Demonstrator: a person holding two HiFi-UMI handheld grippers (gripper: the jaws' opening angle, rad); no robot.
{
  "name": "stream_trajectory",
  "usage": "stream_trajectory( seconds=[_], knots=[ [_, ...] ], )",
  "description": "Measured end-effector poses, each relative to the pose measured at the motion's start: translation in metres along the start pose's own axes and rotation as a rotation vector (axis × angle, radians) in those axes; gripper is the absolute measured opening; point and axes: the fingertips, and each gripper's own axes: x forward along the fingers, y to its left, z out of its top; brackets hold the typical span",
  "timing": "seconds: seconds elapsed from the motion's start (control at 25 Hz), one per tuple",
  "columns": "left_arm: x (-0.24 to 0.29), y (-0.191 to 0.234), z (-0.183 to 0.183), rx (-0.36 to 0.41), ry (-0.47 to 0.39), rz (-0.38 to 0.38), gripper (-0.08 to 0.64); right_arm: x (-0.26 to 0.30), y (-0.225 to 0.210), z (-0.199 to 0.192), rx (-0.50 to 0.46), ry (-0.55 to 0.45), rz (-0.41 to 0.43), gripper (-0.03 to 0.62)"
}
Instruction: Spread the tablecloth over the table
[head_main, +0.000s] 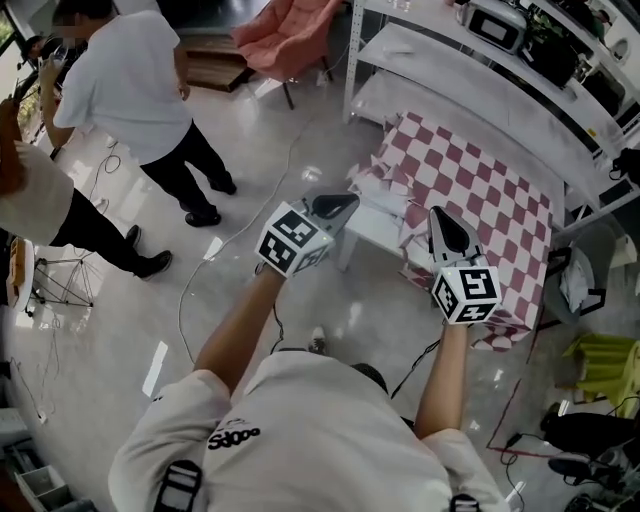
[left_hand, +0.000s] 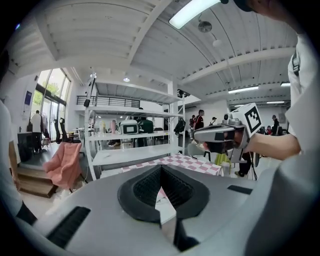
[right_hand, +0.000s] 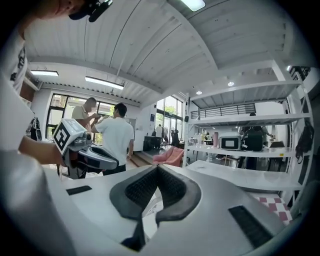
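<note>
Left gripper (head_main: 345, 203) at 11 o'clock, right gripper (head_main: 440, 216) at 1 o'clock: each clamped on near hem of tablecloth (head_main: 480, 190), spaced apart to tension hem, likely for even spreading.

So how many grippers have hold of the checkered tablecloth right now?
2. The left gripper is shut on the tablecloth at its bunched near edge. The right gripper is shut on that same edge, further right.
</note>
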Motion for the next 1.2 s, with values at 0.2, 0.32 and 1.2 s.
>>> stream_trajectory(
  seconds=[0.2, 0.32, 1.2],
  knots=[
    [0.032, 0.026, -0.018, 0.010, 0.034, 0.005, 0.028, 0.022, -0.024, -0.030, 0.044, 0.075, -0.041, 0.020],
    [0.055, 0.039, -0.030, 0.003, 0.055, -0.002, 0.029, 0.035, -0.043, -0.055, 0.057, 0.128, -0.052, 0.020],
    [0.282, 0.124, -0.150, -0.094, 0.433, -0.031, 0.119, 0.138, -0.157, -0.267, 0.206, 0.558, 0.159, 0.199]
  ],
)
